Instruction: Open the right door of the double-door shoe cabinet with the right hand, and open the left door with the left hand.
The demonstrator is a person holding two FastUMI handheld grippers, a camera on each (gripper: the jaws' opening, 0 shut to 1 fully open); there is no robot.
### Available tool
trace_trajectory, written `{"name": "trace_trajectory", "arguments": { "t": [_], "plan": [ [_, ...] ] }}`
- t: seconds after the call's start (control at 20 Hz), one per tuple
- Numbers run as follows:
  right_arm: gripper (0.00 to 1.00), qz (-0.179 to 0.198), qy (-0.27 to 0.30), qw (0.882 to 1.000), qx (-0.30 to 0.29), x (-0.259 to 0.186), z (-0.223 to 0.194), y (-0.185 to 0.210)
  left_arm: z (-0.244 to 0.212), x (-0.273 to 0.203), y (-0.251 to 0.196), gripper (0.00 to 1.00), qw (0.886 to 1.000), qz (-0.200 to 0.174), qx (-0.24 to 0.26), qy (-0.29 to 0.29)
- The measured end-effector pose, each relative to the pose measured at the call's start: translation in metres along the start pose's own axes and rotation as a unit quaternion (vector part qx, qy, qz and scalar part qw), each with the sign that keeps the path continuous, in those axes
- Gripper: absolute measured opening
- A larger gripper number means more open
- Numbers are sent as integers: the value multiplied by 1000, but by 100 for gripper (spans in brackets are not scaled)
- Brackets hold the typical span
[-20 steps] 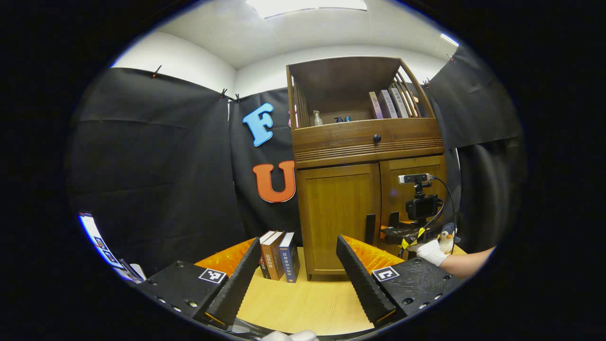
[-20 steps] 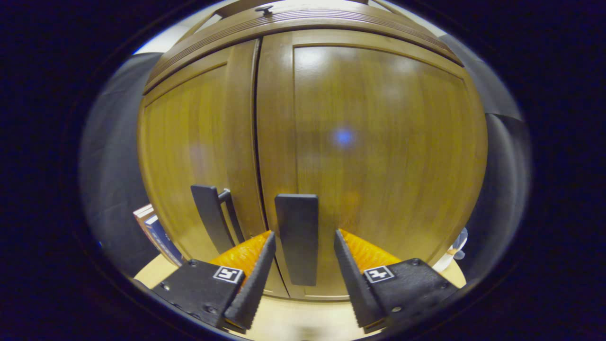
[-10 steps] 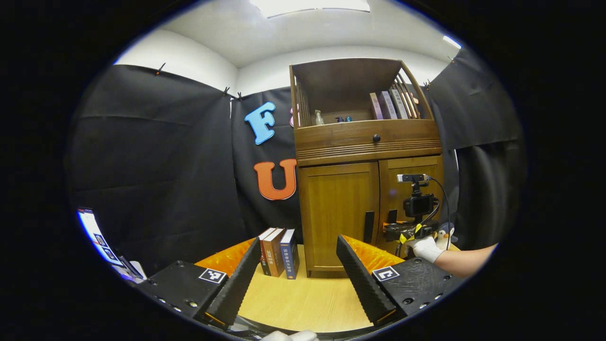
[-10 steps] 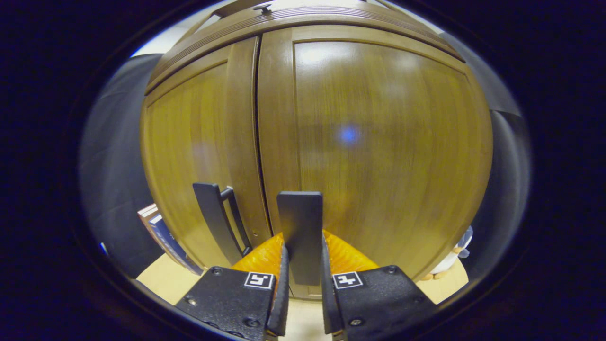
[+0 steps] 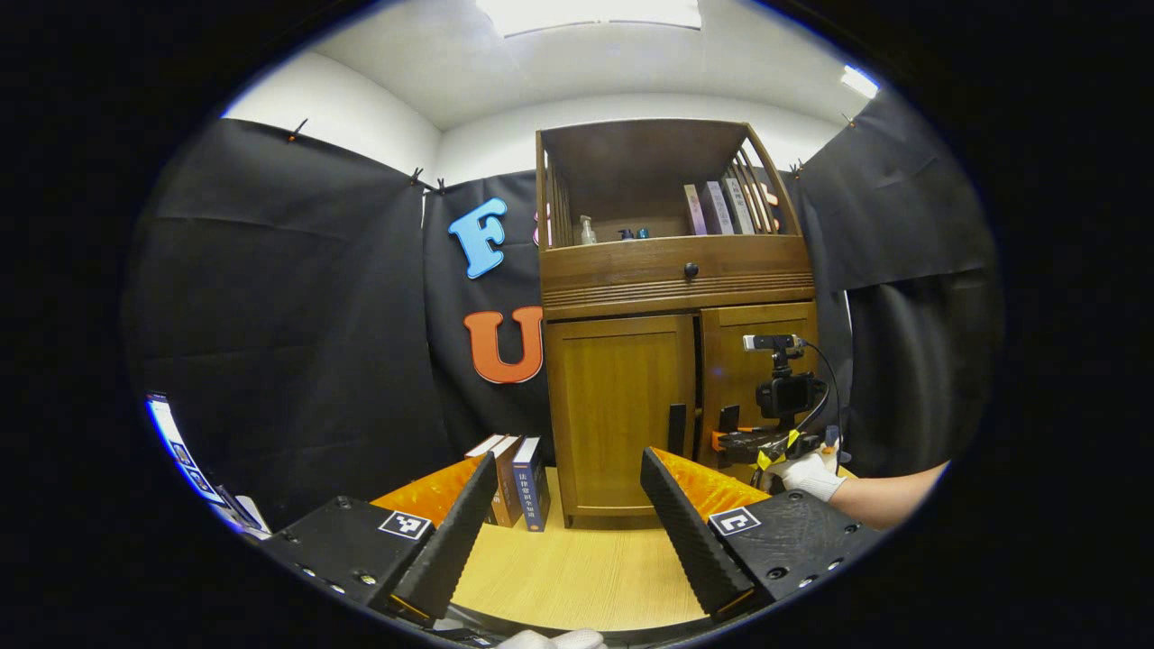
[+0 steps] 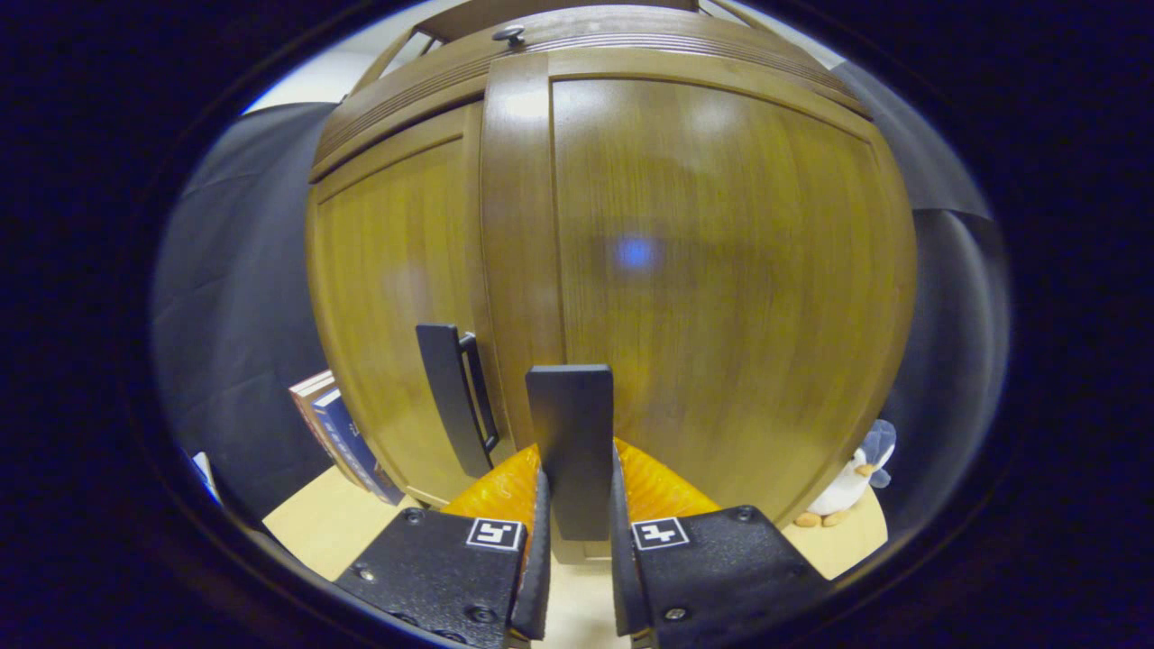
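Cabinet: we see the brown wooden double-door shoe cabinet [image 5: 672,361] standing on the pale wooden table [image 5: 577,577], against the black cloth wall.
Open shelf: up top we make out a small clear bottle [image 5: 588,231] on the left and a row of upright books [image 5: 717,207] on the right; below it sits a drawer with a dark round knob [image 5: 691,269].
Beside the cabinet: three books [image 5: 514,469] stand upright just left of its base; a small penguin toy [image 6: 847,482] stands at its right corner.
Right door [image 6: 721,270]: its edge stands slightly proud of the left door.
Right gripper [image 6: 577,577]: we find its fingers pressed in on both sides of the flat dark vertical handle [image 6: 570,446] of the right door.
Left door [image 5: 622,406]: closed, its own dark bar handle [image 5: 676,431] untouched.
Left gripper [image 5: 568,532]: we hold it well back from the cabinet over the table, jaws spread wide, gripping nothing.
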State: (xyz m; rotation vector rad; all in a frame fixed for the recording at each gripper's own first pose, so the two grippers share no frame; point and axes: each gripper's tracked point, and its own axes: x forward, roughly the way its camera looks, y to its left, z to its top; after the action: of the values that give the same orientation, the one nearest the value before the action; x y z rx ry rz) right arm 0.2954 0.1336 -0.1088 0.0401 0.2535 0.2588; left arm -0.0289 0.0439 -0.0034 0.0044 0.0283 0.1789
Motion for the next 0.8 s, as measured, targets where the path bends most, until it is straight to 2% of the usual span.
{"name": "trace_trajectory", "arguments": {
  "t": [0.05,0.1,0.35,0.8],
  "plan": [
    [31,1,0,1000,-2,-5,-1,-1,0,-2,-2,100,1000,-3,-2,0],
    [31,3,0,1000,-4,-12,-2,-3,-1,-4,-4,96,1000,-6,-4,1],
    [31,16,1,1000,-13,-36,-10,-6,-4,-8,-15,96,1000,-23,-9,3],
    [31,11,1,1000,-19,-85,-27,-25,-8,-13,-36,96,998,-62,-11,4]
  ]
}}
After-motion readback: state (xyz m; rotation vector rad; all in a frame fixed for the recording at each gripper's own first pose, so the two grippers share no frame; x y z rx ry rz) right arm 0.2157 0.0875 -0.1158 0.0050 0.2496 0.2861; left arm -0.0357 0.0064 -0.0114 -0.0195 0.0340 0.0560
